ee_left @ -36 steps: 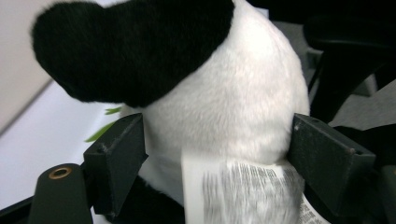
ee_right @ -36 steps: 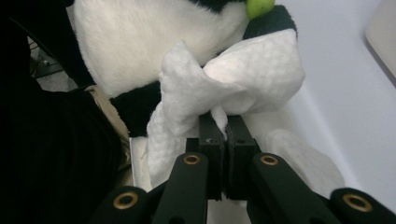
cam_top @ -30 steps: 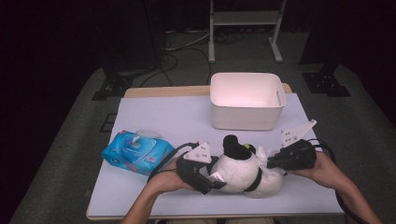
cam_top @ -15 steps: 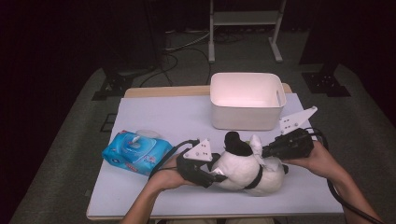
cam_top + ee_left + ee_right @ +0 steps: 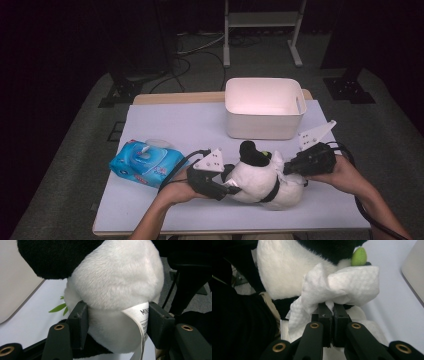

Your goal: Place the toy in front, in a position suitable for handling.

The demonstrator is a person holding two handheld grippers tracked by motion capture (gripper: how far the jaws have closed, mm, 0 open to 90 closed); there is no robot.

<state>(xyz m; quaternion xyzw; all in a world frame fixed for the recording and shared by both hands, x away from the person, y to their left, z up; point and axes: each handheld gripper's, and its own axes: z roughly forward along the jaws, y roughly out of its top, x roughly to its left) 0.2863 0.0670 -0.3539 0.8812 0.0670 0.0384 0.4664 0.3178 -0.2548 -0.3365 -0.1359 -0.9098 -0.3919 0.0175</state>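
A black-and-white plush panda (image 5: pixel 265 182) lies on the table near its front edge. My left gripper (image 5: pixel 231 186) is at its left end; the jaws have just been closing and both pads now press into the white plush (image 5: pixel 115 285), beside its sewn-in label (image 5: pixel 138 315). My right gripper (image 5: pixel 286 169) comes in from the right, shut on a crumpled white wipe (image 5: pixel 342 285). The wipe rests against the panda's fur (image 5: pixel 279 272) beside a small green leaf (image 5: pixel 359 256).
A white plastic bin (image 5: pixel 262 122) stands just behind the panda. A blue pack of wet wipes (image 5: pixel 145 162) lies at the front left of the pale table (image 5: pixel 175 125). Cables and a metal stand (image 5: pixel 260 20) are on the floor beyond.
My right gripper has slid a little to the left over the panda with the wipe. My left hand has stayed at the toy's left end.
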